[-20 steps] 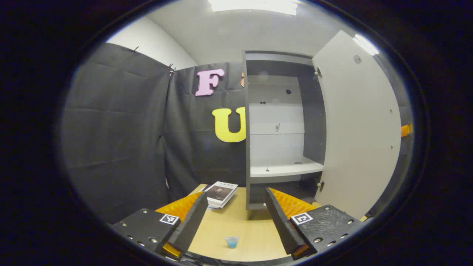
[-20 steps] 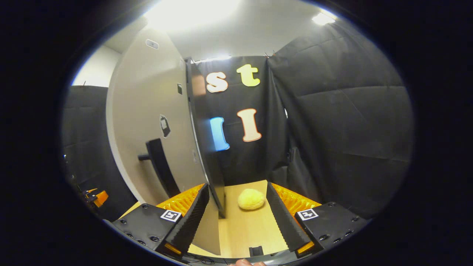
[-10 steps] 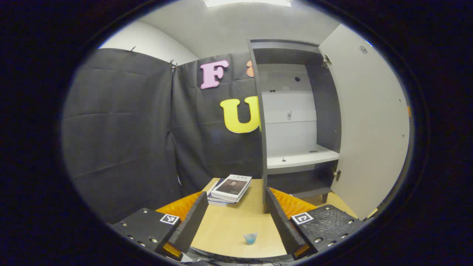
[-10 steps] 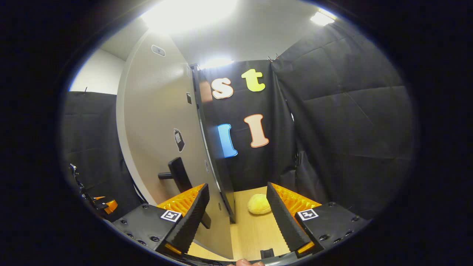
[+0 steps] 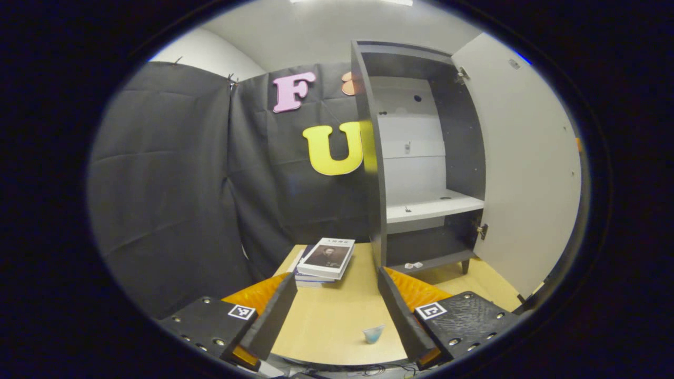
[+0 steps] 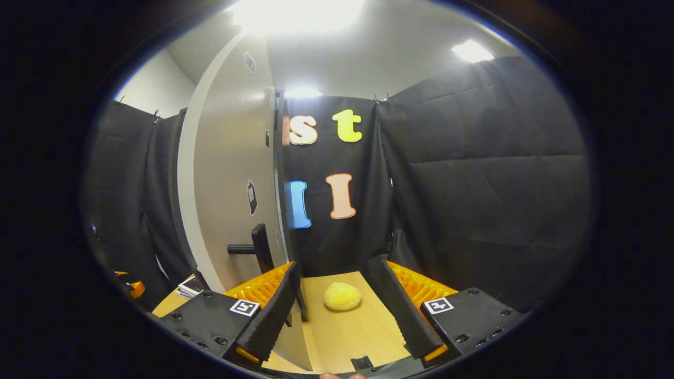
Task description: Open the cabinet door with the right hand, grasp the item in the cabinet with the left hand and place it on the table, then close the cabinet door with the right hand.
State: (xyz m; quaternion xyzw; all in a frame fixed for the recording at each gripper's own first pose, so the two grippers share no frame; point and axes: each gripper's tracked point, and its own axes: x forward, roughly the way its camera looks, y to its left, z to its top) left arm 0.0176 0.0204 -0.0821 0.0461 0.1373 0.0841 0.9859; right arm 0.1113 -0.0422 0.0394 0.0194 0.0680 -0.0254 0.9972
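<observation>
The dark cabinet (image 5: 421, 158) stands on the wooden table (image 5: 326, 316), its pale door (image 5: 526, 168) swung wide open; a small blue cup (image 5: 373, 333) sits near the table's front edge.

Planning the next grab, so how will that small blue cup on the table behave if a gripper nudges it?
The small translucent blue cup looks thin and light, so it would probably skid on the smooth wooden table. It already stands slightly tilted, so it may tip easily.

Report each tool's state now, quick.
Left tool: open, holding nothing, above the table.
Right tool: open, holding nothing, beside the open door.
</observation>
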